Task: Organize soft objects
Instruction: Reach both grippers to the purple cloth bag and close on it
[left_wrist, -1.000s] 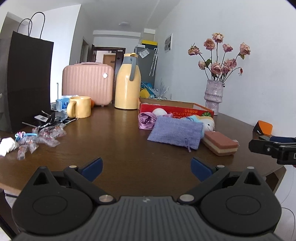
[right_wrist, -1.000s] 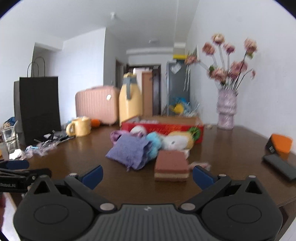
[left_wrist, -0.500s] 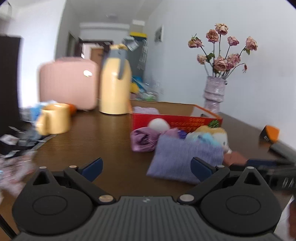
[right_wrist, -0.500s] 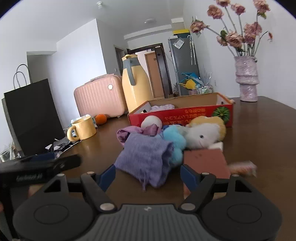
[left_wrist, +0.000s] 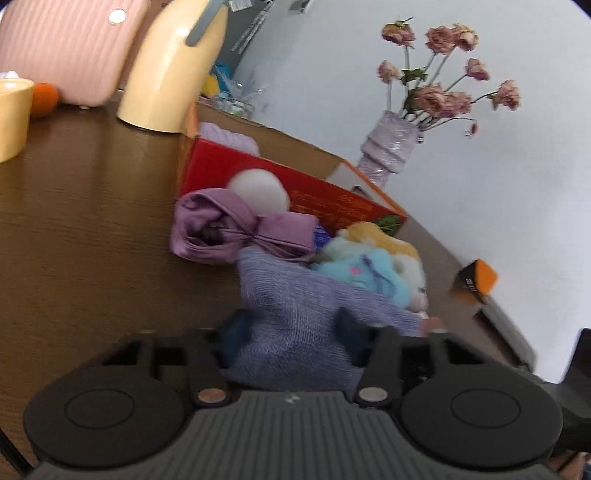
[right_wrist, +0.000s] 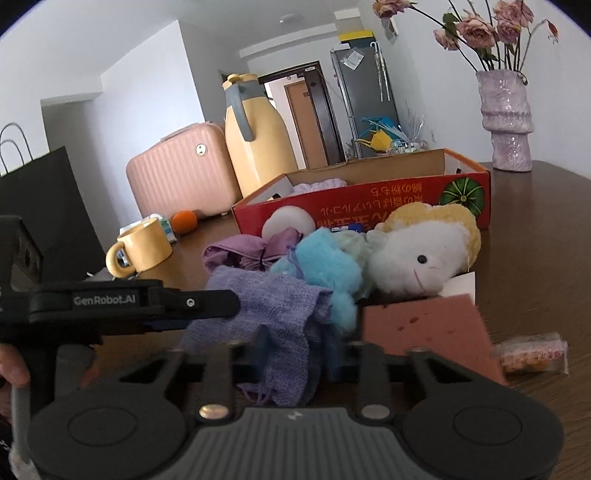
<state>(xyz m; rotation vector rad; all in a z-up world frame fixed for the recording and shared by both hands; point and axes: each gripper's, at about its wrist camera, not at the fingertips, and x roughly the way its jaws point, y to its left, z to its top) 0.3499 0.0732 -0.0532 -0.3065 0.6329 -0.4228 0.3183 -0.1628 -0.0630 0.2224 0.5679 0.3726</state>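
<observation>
My left claw (left_wrist: 288, 332) and right claw (right_wrist: 299, 350) are both closing on the pouch (left_wrist: 295, 317). It is lying low in the frame centre, a soft, knitted lavender bag, bunching between my fingers.

"GenRobot.AI" stands on the left gripper (right_wrist: 207, 303); the red box (right_wrist: 369, 206) bears upside-down yellow characters.

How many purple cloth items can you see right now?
3. A knit pouch at the front of the pile; a satin bundle just behind it; a lilac knit piece inside the red box. More may be hidden.
</observation>
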